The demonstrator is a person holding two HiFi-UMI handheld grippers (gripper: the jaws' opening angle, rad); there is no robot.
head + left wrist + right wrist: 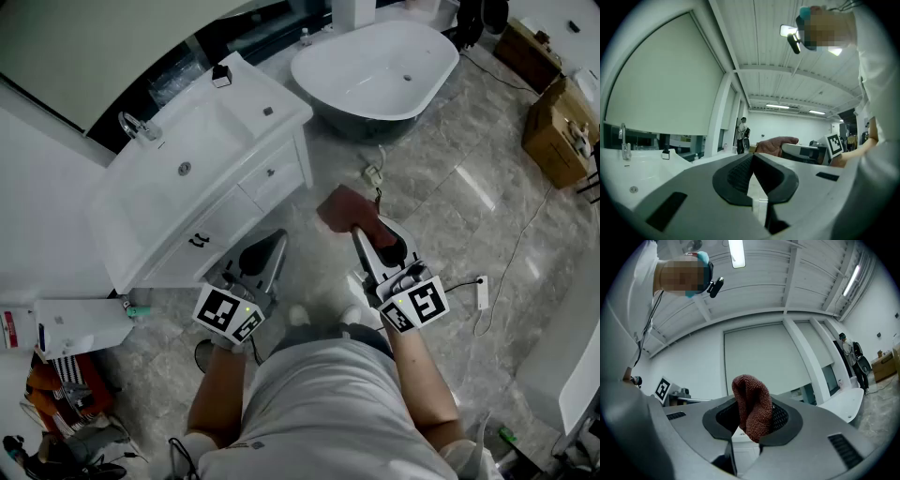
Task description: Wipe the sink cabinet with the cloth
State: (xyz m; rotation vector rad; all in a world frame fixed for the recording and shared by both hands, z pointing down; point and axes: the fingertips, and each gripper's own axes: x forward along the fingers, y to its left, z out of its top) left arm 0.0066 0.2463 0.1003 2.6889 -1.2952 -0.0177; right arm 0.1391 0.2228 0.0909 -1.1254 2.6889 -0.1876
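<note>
The white sink cabinet (246, 199) stands at the upper left of the head view, with a basin, a chrome faucet (138, 126) and drawers with dark handles. My left gripper (277, 238) is held in front of the cabinet's drawers, apart from them, its jaws shut with nothing between them (753, 155). To its right, my right gripper (357, 232) is shut on a red-brown cloth (344, 208), which sticks out past the fingertips over the floor. In the right gripper view the cloth (752, 408) stands folded between the black pads.
A white freestanding bathtub (375, 67) lies beyond the cabinet's right end. Cardboard boxes (557, 131) stand at the far right. A cable with a white plug strip (482, 292) runs over the grey marble floor. A white box (80, 324) and clutter sit at the lower left.
</note>
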